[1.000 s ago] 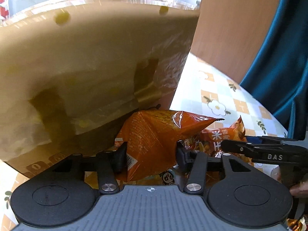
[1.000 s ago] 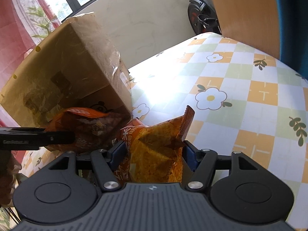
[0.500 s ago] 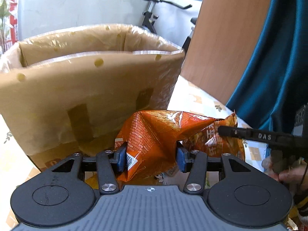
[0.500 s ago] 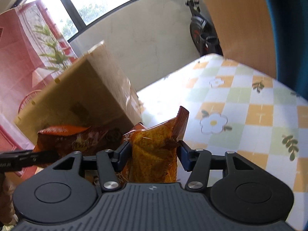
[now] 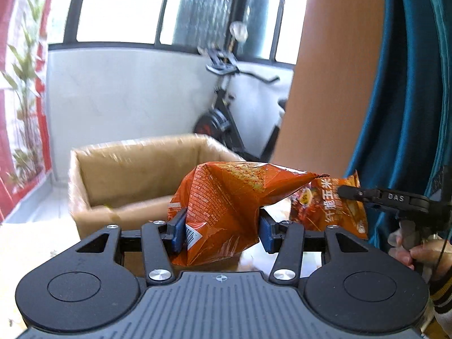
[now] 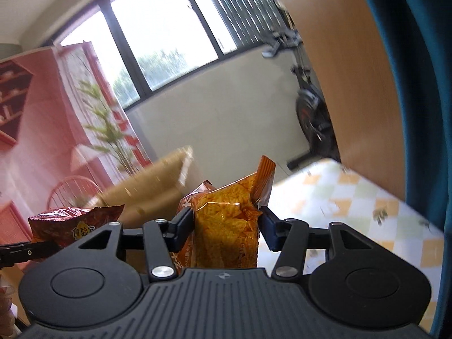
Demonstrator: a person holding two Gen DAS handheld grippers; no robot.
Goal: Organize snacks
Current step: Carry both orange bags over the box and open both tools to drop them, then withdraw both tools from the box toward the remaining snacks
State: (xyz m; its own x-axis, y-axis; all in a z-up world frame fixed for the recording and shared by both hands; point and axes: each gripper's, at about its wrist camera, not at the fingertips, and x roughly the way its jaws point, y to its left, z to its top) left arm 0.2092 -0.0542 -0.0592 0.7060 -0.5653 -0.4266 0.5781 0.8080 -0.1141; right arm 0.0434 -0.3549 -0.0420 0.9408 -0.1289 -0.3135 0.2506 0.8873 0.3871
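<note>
Left tool clamped on orange snack bag, raised before open cardboard box. Right tool clamped on yellow chip bag. Checkered counter only in right view; box interior only in left.

Two snack bags show, both orange: one crumpled bag just in front of the cardboard box, and a second bag to the right of the box; one cardboard box, open-topped; two grippers, the left gripper before the box, the right gripper off its right side; one exercise bike behind the box; one checked, flowered tablecloth right of the box.
</note>
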